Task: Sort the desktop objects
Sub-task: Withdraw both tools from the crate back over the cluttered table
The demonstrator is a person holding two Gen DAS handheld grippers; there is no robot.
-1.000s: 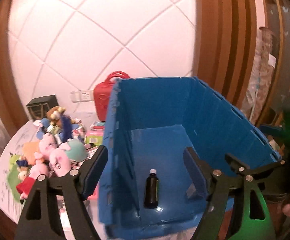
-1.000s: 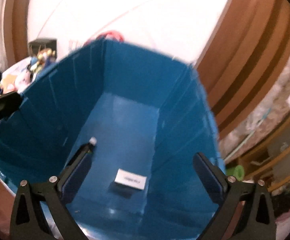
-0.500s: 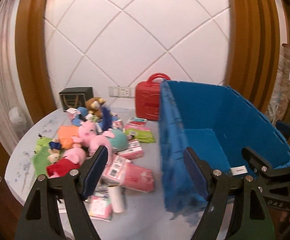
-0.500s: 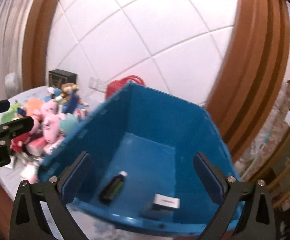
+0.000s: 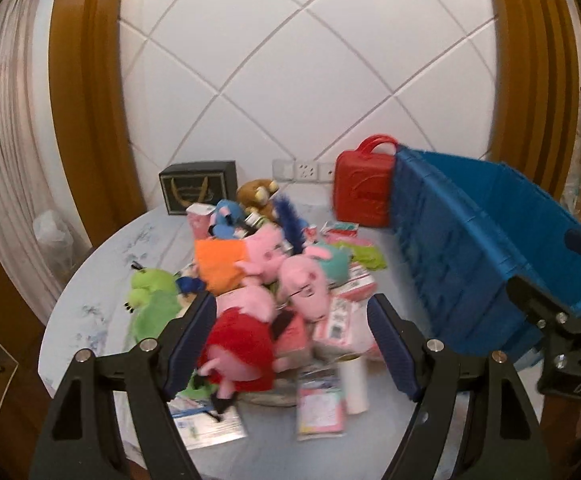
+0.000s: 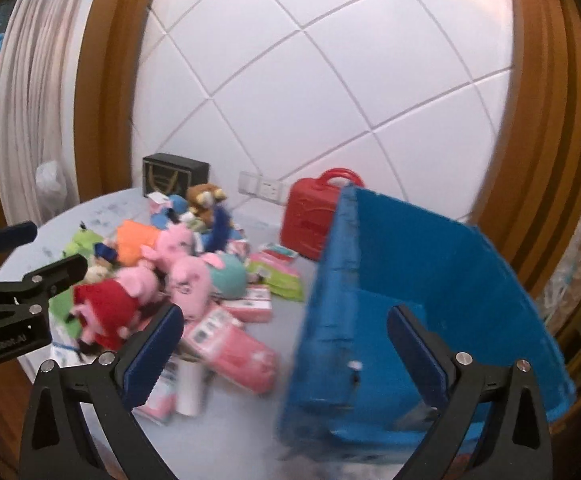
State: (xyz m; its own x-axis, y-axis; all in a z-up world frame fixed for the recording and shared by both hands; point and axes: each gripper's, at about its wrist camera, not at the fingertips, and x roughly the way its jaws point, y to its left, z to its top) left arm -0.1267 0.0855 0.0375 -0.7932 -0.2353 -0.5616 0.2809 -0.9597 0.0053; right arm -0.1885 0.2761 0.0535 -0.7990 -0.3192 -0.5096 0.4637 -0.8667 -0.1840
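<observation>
A pile of plush toys lies on the round table (image 5: 102,280), among them a pink pig in a red dress (image 5: 242,340) (image 6: 110,308), an orange toy (image 5: 218,264) and a green toy (image 5: 150,300). Pink packets (image 5: 342,320) (image 6: 238,352) and a white tube (image 5: 356,380) lie in front. A blue crate (image 5: 470,252) (image 6: 430,280) stands at the right. My left gripper (image 5: 290,340) is open and empty above the pile. My right gripper (image 6: 286,352) is open and empty over the crate's left wall.
A red case (image 5: 366,192) (image 6: 310,216) stands against the wall behind the crate. A black box (image 5: 198,192) (image 6: 174,174) sits at the table's back. The table's front edge is near both grippers. The right gripper shows at the right of the left wrist view (image 5: 570,320).
Both grippers have swung left, away from the inside of the crate toward the toy pile. The bottle and box in the crate are out of sight now. Both stay open.
</observation>
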